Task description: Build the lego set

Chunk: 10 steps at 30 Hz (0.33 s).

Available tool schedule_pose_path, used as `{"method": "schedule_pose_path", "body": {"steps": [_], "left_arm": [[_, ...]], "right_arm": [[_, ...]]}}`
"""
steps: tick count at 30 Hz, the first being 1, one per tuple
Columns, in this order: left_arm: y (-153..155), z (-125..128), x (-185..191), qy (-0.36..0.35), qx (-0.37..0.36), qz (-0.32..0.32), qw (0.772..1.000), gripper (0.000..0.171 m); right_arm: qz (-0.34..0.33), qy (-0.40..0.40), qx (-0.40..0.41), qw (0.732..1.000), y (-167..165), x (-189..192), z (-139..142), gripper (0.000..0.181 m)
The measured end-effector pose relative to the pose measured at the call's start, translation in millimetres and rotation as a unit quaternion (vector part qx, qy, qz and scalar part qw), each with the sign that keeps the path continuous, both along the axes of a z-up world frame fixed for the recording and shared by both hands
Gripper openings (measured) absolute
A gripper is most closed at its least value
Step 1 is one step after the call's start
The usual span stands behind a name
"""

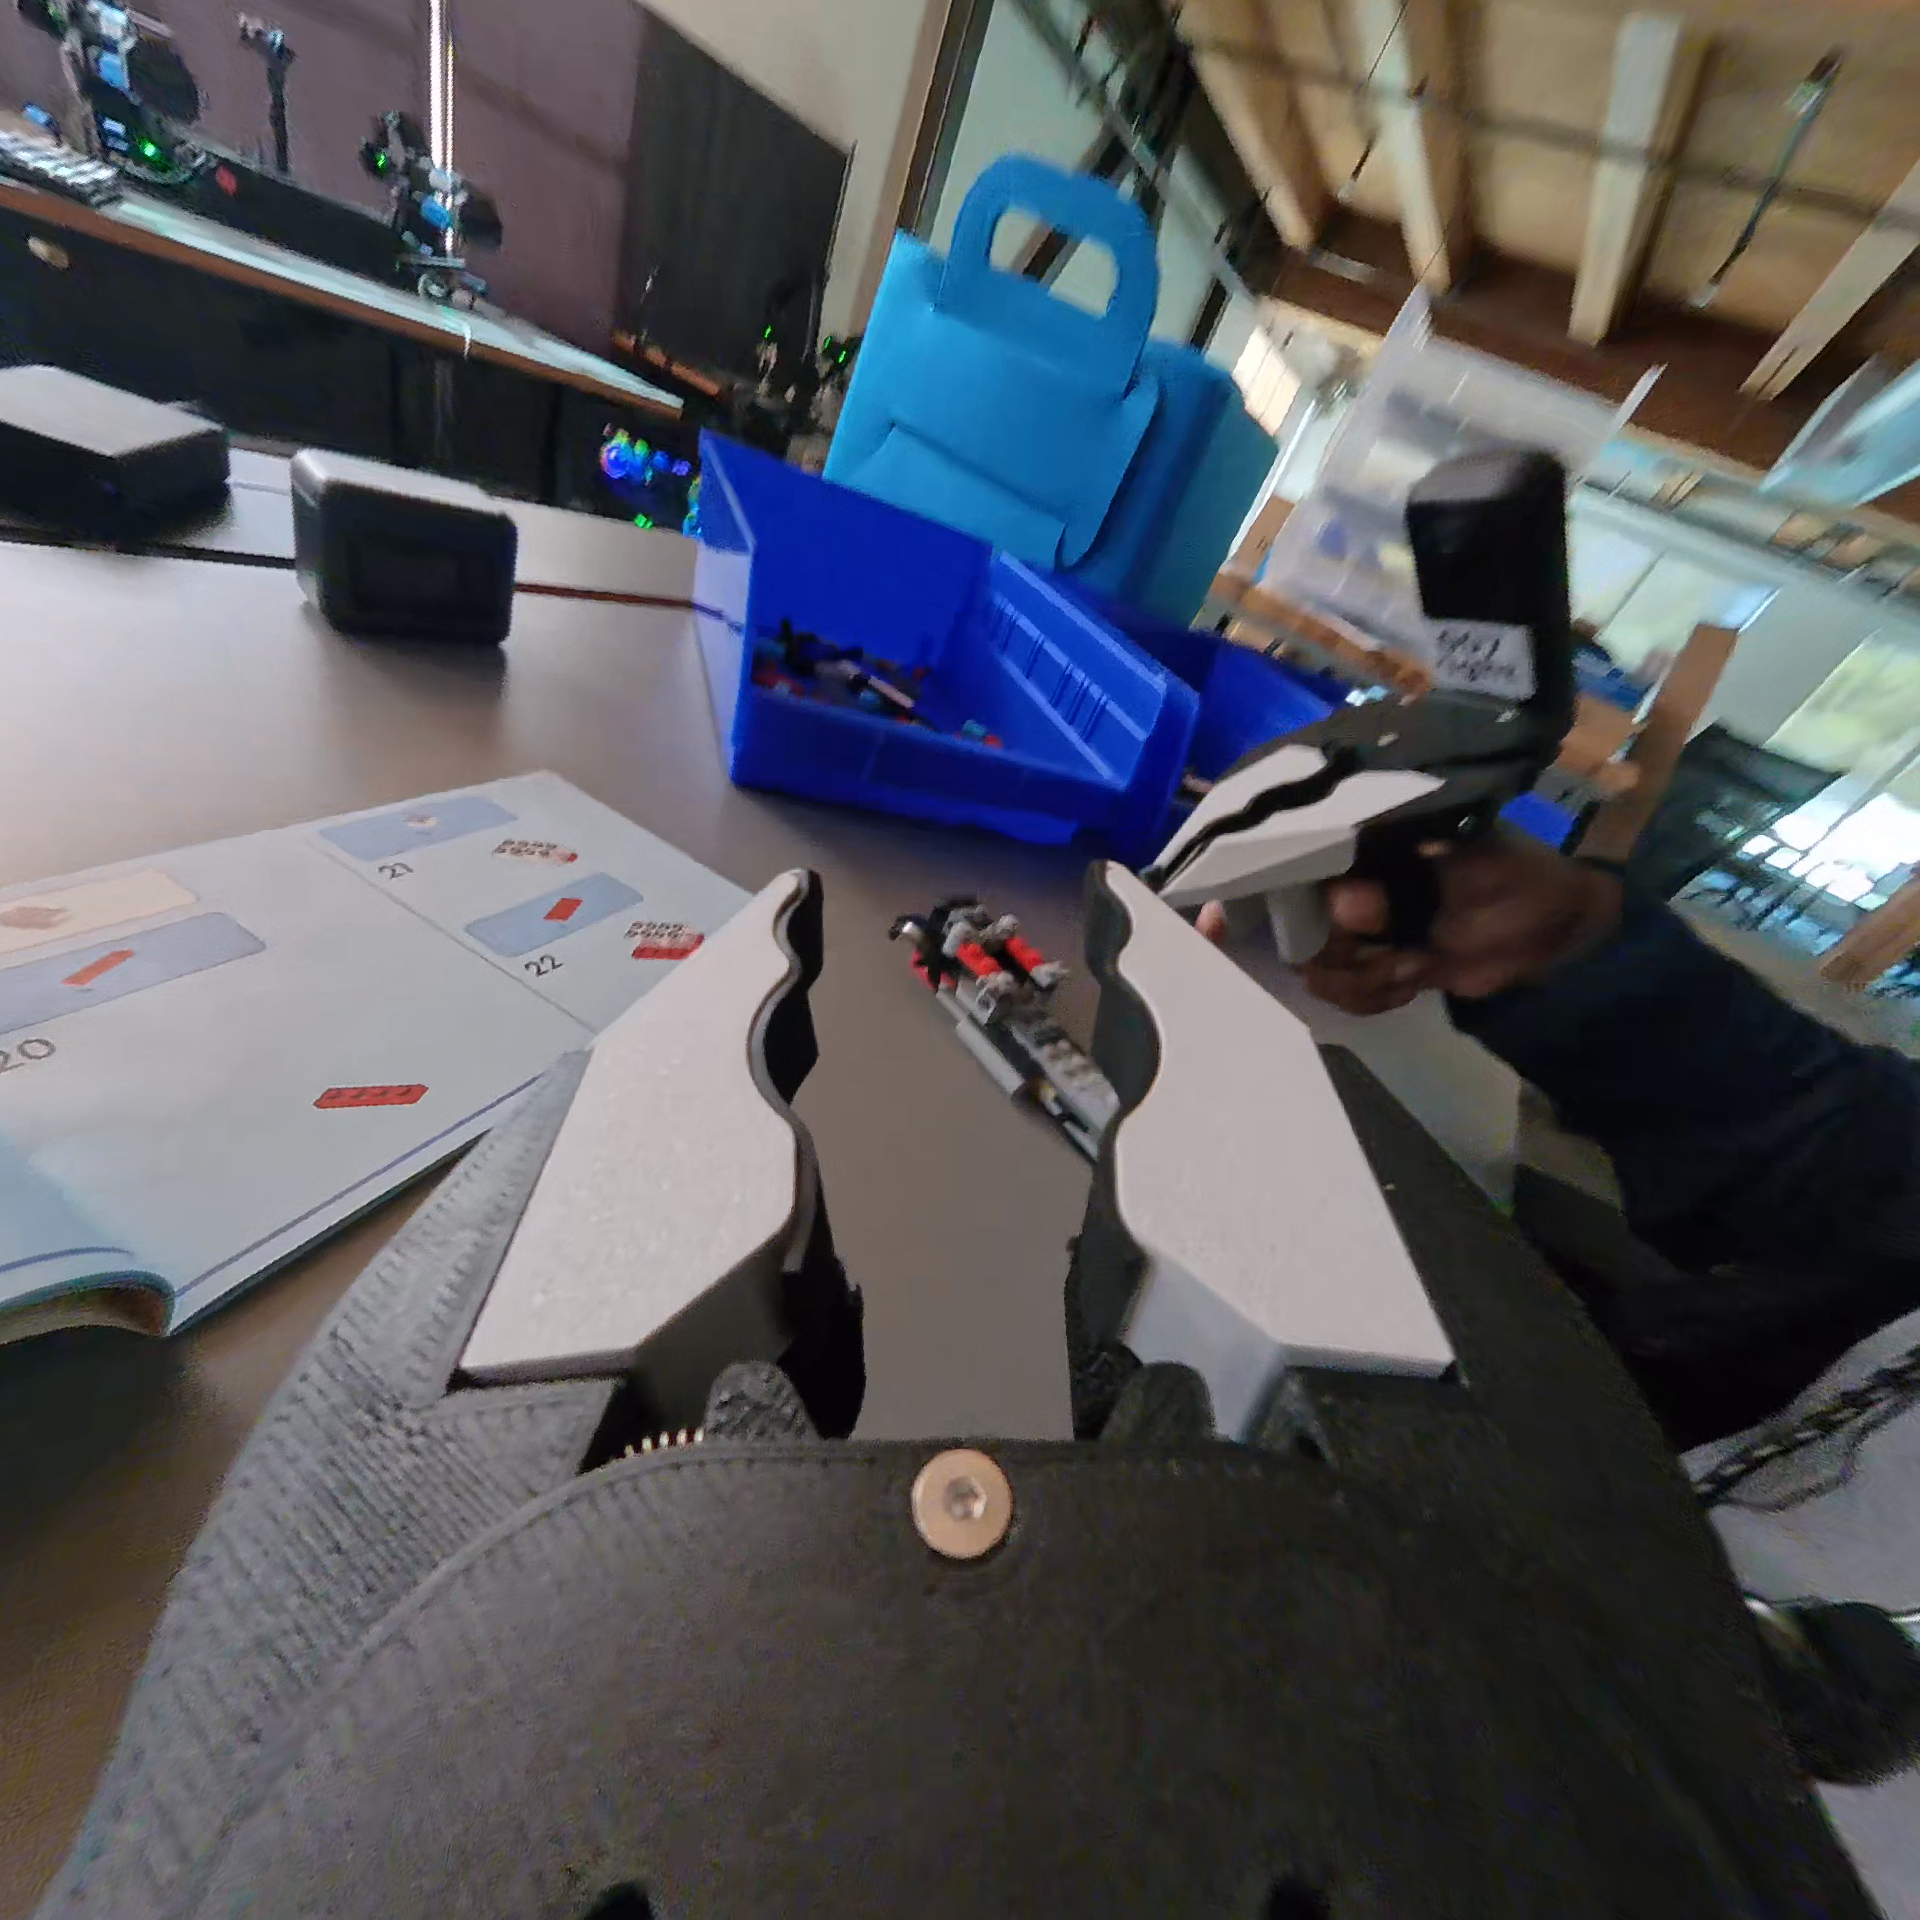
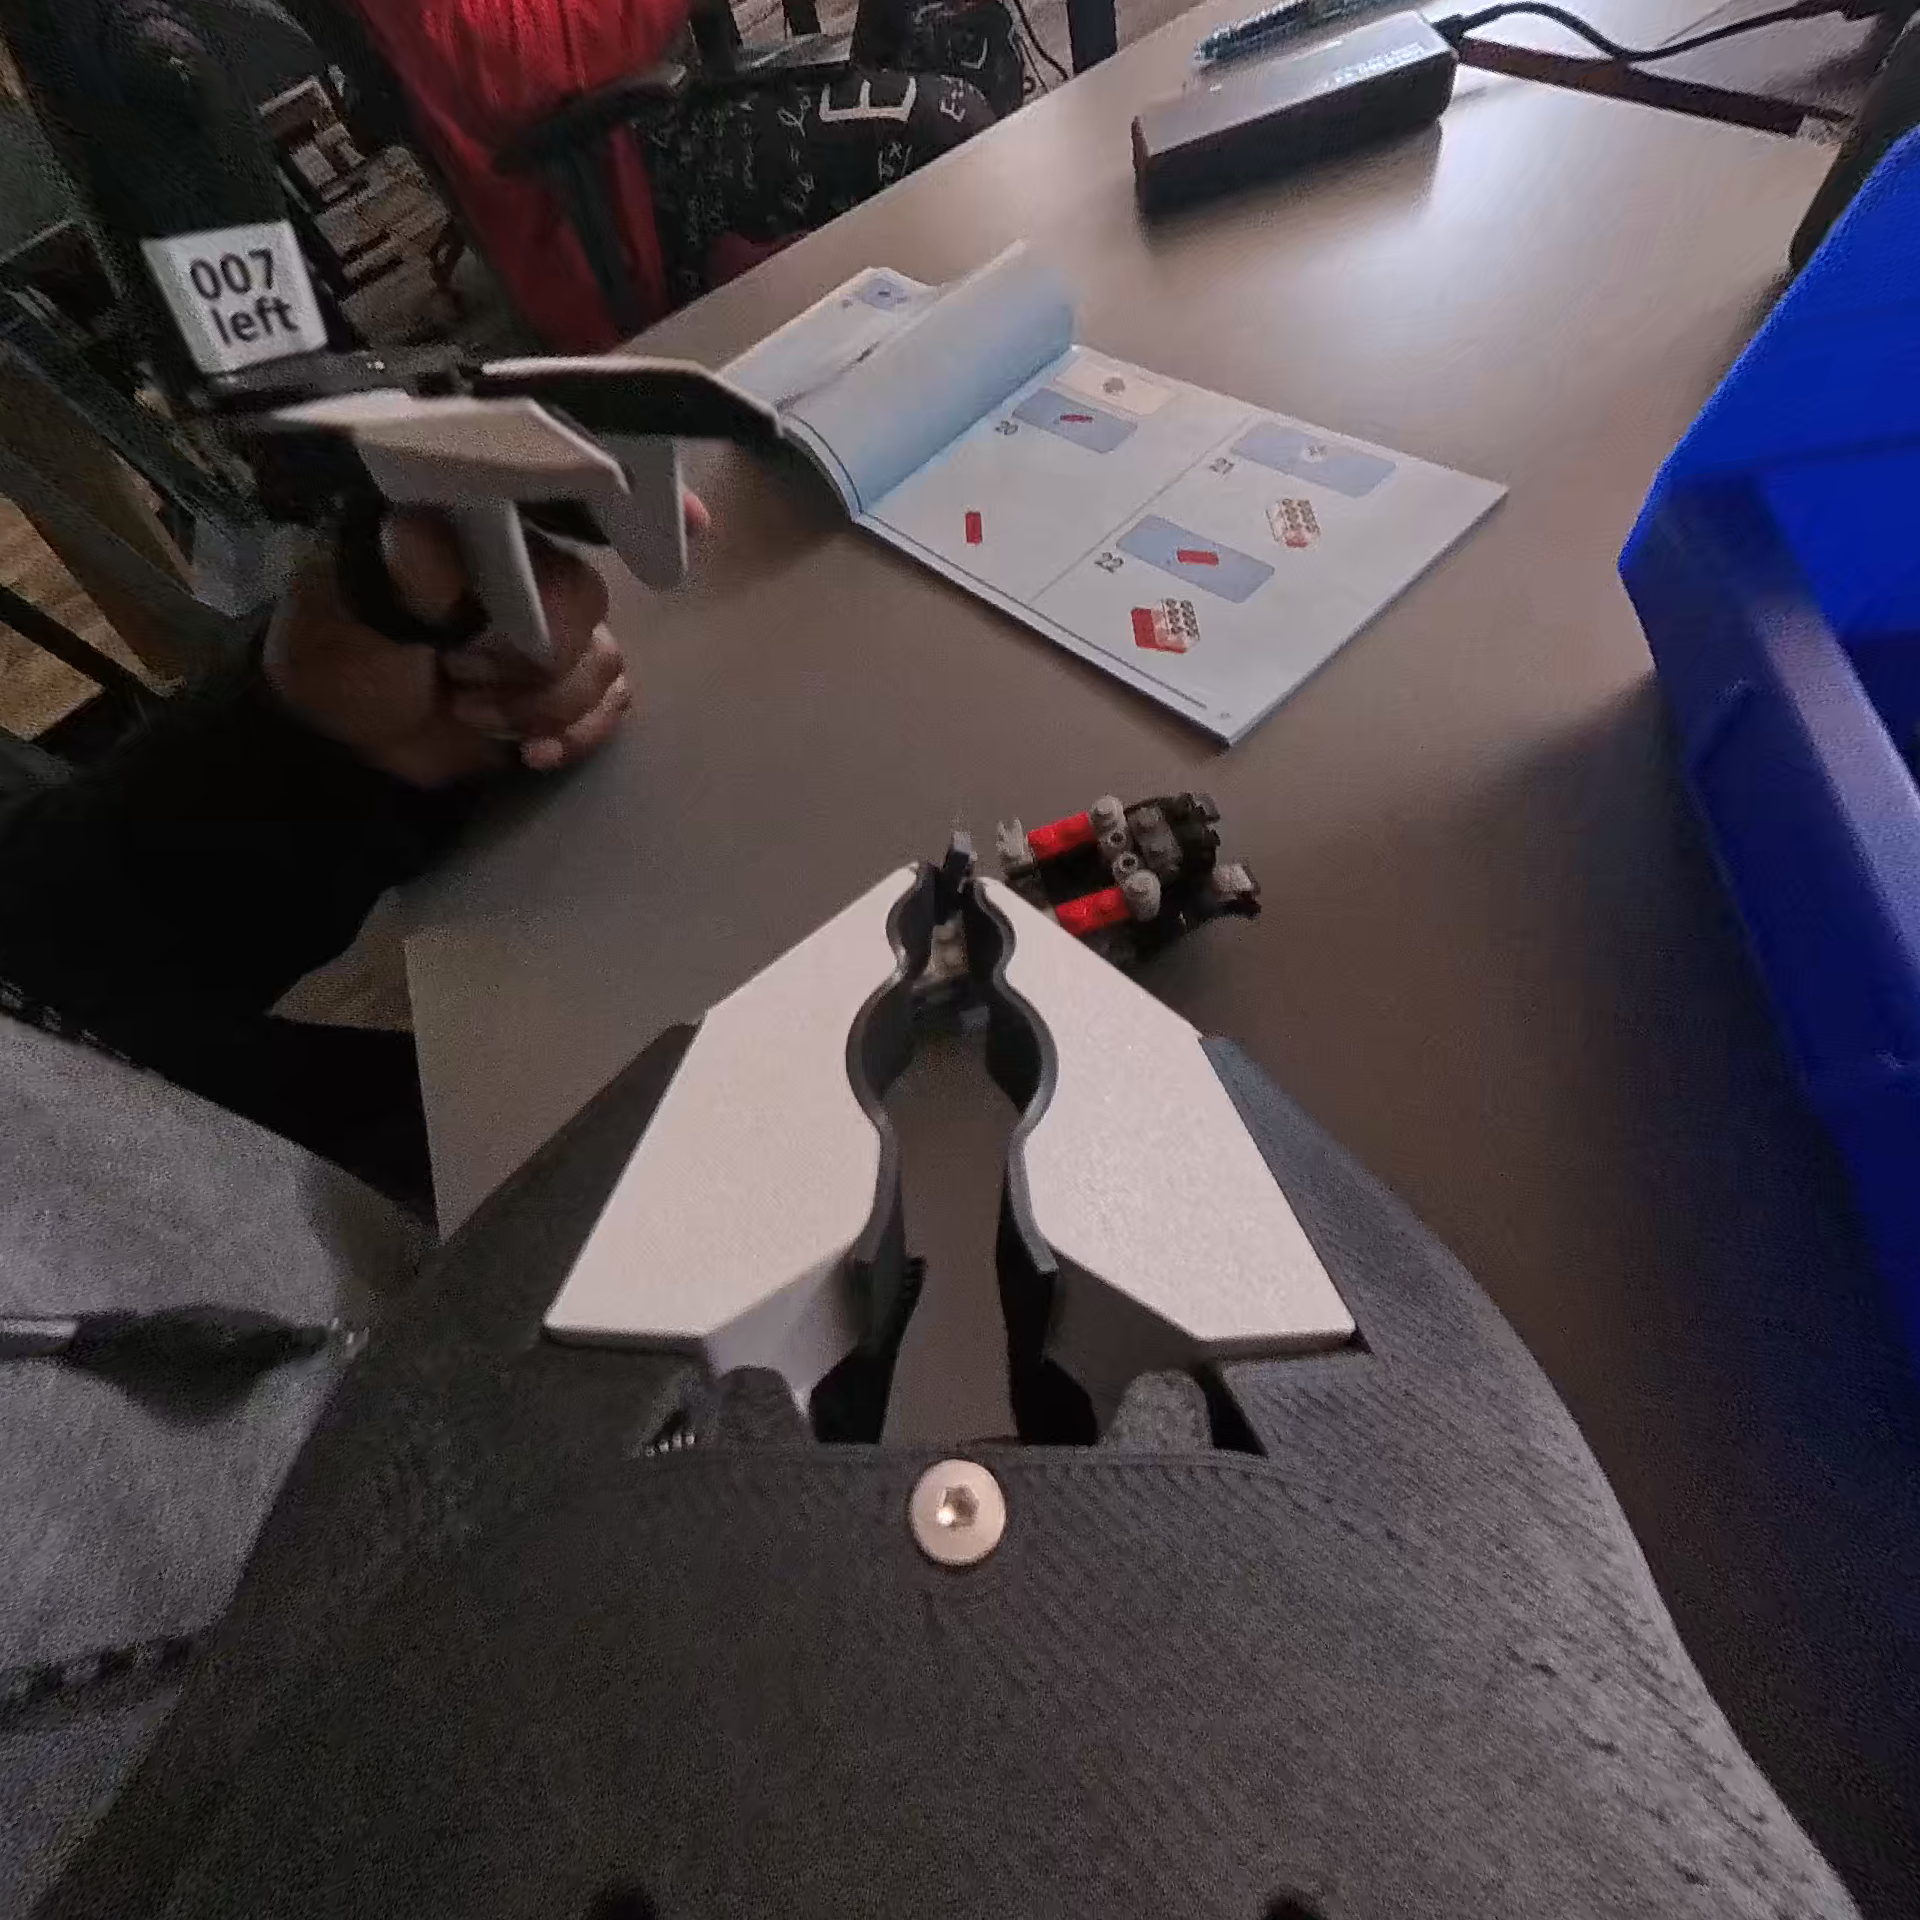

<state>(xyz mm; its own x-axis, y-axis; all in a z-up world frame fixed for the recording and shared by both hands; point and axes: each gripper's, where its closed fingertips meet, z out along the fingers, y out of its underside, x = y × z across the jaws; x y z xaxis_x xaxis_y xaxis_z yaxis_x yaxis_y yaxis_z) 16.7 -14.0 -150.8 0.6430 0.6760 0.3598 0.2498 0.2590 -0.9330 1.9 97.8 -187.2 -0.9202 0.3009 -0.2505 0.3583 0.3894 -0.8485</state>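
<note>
- Left gripper [image 1: 951,904] fills the lower half of its own view, nearest the lens; its jaws stand wide apart with nothing between them but bare table.
- Right gripper [image 2: 951,894] fills the lower half of its own view too; its jaws are pinched together at the tips on a small dark lego piece [image 2: 956,860].
- Table [image 2: 1351,1091], dark grey, runs under everything; its near edge shows at 8 o'clock in the right view, beside a sleeve.
- Blue bin [image 1: 883,665] sits at 12 o'clock in the left view, loose bricks in its bottom; in the right view its wall closes off the 3 o'clock side.
- Blue bag [image 1: 1018,395] stands behind the bin.
- Booklet [image 2: 1143,499] lies open at 1 o'clock in the right view, at 9 o'clock in the left.
- Black box [image 1: 405,556] rests at 11 o'clock in the left view, well apart from the build.
- Lego build [image 2: 1127,878], red, grey and black, lies on the table just beside the right gripper's tips, toward 1 o'clock; in the left view it lies just past the open jaws.
- Open table lies between build and booklet.
</note>
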Motion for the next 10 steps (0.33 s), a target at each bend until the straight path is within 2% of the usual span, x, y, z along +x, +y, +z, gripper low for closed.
{"method": "schedule_pose_path", "body": {"steps": [5,10], "left_arm": [[-9,9,3,0.010,0.052,-0.007,0.999,0.051],[-11,11,3,0.010,0.066,-0.012,0.998,0.051]], "right_arm": [[-0.008,-0.010,0.014,1.000,9,5,-8,0.007],[0.003,-0.015,0.029,0.999,-1,7,-11,0.007]]}}
